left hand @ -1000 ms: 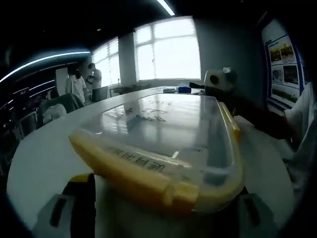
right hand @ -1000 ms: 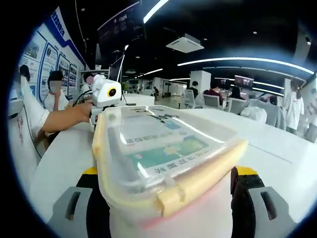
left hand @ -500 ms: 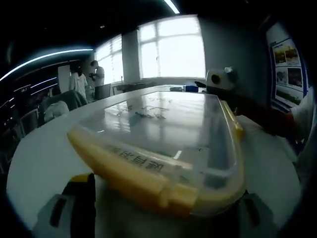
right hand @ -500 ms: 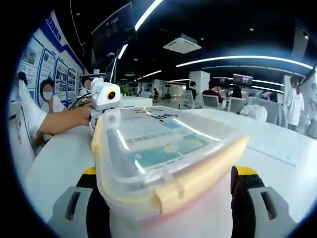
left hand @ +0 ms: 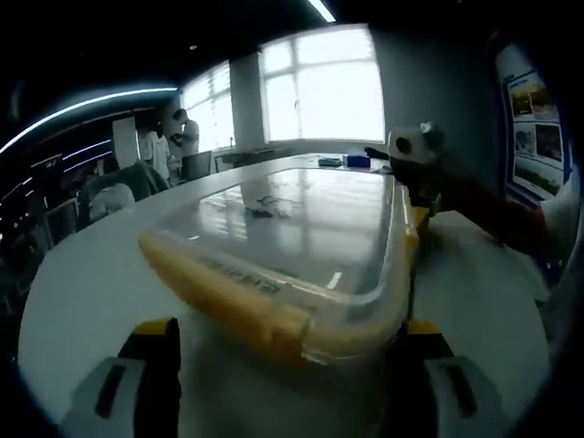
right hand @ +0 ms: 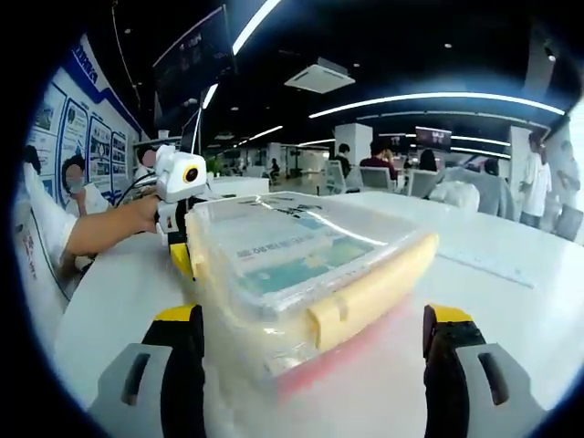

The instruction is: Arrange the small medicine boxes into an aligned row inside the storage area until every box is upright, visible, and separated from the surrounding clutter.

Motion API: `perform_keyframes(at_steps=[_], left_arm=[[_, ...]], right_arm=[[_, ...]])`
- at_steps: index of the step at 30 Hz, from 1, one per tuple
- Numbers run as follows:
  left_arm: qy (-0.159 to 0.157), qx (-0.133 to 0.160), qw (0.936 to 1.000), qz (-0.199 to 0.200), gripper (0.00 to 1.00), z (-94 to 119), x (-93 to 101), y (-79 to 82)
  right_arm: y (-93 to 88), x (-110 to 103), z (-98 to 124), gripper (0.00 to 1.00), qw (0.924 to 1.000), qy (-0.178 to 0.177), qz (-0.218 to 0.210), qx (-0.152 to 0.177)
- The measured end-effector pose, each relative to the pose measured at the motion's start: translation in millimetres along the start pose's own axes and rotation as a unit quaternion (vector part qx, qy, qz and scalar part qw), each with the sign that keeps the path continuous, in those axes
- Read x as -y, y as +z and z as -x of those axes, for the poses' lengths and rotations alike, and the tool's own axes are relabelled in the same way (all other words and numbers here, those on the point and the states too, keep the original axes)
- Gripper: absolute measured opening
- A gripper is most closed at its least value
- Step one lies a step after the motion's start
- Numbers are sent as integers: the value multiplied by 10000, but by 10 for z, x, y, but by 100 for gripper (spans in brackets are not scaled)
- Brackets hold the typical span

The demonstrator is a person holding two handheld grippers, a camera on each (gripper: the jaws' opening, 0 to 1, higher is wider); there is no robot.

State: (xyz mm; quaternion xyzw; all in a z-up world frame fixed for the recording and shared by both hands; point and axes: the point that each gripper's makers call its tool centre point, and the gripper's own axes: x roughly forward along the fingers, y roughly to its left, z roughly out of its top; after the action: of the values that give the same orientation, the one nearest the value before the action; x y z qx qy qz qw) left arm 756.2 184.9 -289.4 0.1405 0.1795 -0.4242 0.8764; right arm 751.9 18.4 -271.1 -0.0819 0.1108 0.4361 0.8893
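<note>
White and curved, the desk (right hand: 511,301) of an open-plan office carries a clear storage container (right hand: 301,274) with a yellow-rimmed lid (left hand: 301,228) still clipped on. Nearest in the right gripper view, the right gripper (right hand: 315,360) has its jaws spread wide on either side of one end of the container, apparently squaring up to it rather than gripping. From the opposite end, the left gripper (left hand: 287,370) does the same, jaws open and flanking a yellow latch (left hand: 265,315) (each gripper shows at the far end of the other's view, held by a hand). Through the lid, printed medicine boxes (right hand: 292,255) lie flat inside, so none is yet upright or in a row; the lid would seem to need to come off first, which likely explains the two-ended approach. Beyond, seated and standing people (right hand: 383,169), ceiling strip lights and, in the left gripper view, bright windows (left hand: 328,87)
</note>
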Motion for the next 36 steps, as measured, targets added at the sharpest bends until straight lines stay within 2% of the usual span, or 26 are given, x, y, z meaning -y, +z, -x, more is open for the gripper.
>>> perform_keyframes(at_steps=[3, 4, 8, 10, 15, 19, 24, 25, 30, 34, 36], left_arm=[[154, 153, 9996, 152, 100, 52, -9, 50], [185, 211, 9993, 228, 100, 61, -10, 69], [233, 262, 9987, 372, 99, 95, 28, 73], [266, 224, 9987, 371, 99, 157, 59, 51], [365, 294, 9984, 311, 99, 402, 124, 66], [395, 371, 9982, 247, 99, 657, 291, 86], [435, 429, 9980, 153, 99, 944, 516, 83], [451, 449, 9978, 166, 99, 996, 549, 82], [579, 523, 9967, 233, 99, 1208, 698, 66], [561, 553, 9967, 175, 99, 1322, 854, 45], [541, 525, 9970, 154, 99, 1356, 934, 27]], right_arm=[[221, -70, 64, 100, 9983, -103, -210, 533], [251, -82, 68, 100, 9980, -128, -237, 564], [300, -57, 32, 99, 9975, -376, -247, 554], [234, 10, 18, 95, 9976, -589, -172, 334], [192, 31, 15, 94, 9967, -635, -376, 336], [164, 31, 51, 93, 9970, -665, -322, 245], [196, -86, 191, 94, 9977, -579, -223, 285], [196, -189, 229, 95, 9978, -554, -210, 285], [272, -368, 425, 96, 9986, -415, -60, 313], [297, -571, 588, 97, 9989, -389, 46, 270], [349, -654, 684, 97, 9987, -368, -1, 352]])
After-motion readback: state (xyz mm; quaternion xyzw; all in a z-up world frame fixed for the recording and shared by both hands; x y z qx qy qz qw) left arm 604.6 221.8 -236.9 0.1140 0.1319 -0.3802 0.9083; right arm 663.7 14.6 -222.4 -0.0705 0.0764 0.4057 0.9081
